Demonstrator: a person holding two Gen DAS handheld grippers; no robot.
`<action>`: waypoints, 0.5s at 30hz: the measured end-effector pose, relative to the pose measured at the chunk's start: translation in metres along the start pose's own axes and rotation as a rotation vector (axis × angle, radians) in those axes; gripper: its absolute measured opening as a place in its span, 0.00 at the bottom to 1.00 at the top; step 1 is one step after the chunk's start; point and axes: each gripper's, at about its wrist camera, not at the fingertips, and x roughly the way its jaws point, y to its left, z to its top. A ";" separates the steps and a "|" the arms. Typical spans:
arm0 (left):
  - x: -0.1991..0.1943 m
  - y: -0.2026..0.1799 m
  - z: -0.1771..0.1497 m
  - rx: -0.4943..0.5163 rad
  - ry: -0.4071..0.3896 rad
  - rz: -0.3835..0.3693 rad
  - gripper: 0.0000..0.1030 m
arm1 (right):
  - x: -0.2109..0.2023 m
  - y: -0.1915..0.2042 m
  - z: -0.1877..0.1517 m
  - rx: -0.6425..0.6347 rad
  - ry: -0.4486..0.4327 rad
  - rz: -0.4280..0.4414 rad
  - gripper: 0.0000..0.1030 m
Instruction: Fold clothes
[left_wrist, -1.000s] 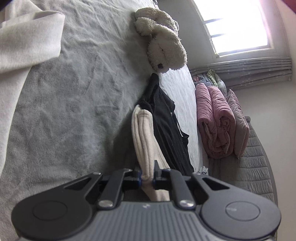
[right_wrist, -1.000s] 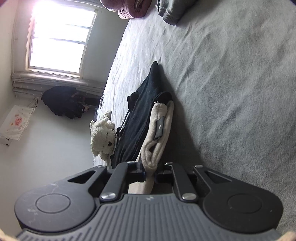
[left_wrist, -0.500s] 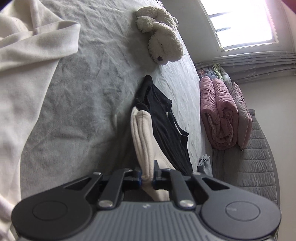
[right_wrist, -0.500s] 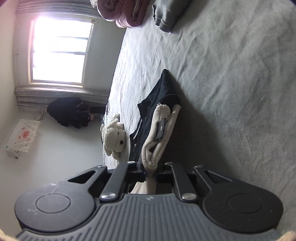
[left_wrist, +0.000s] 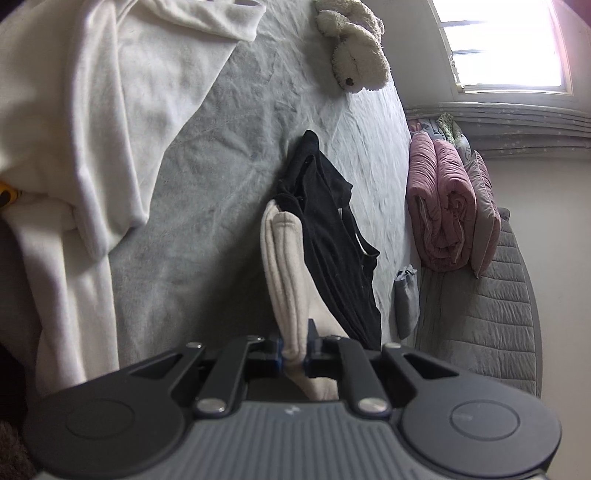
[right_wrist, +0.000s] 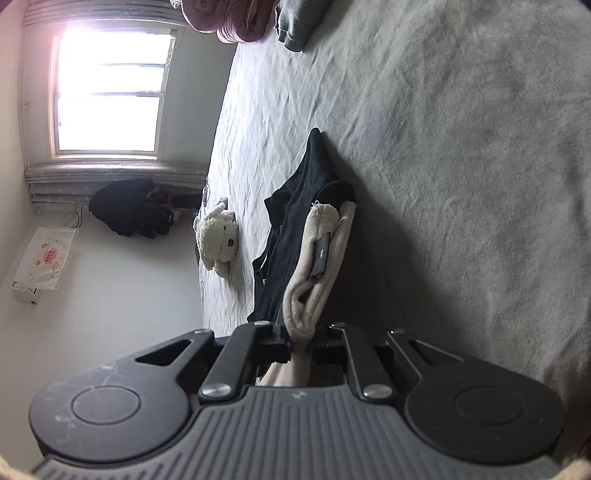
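A folded beige garment (left_wrist: 284, 266) stretches out from my left gripper (left_wrist: 294, 349), which is shut on its thick edge. The same beige garment (right_wrist: 317, 266), with a dark label on it, runs from my right gripper (right_wrist: 301, 341), also shut on the cloth. It hangs just above the grey bed cover (left_wrist: 207, 192), held edge-on. A black garment (left_wrist: 332, 236) lies on the bed right beside it; the black garment (right_wrist: 295, 221) shows to its left in the right wrist view.
A large white garment (left_wrist: 92, 129) is spread at the left of the bed. A cream plush toy (left_wrist: 354, 55) lies near the window. Folded pink blankets (left_wrist: 439, 203) and a grey folded piece (right_wrist: 295, 22) lie at the bed's far side.
Both grippers have carried the beige garment sideways across the bed and slightly up. The white garment now fills much more of the left wrist view, and the plush toy has shifted toward the edge.
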 end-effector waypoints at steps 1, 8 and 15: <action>0.002 0.004 0.000 -0.007 0.004 0.005 0.09 | 0.002 -0.002 -0.001 0.005 0.001 -0.008 0.11; 0.011 0.015 0.005 -0.081 0.028 0.001 0.09 | 0.010 -0.009 0.003 0.063 0.015 -0.012 0.12; 0.015 -0.006 0.030 -0.155 0.010 -0.088 0.10 | 0.024 0.019 0.025 0.075 0.008 0.019 0.13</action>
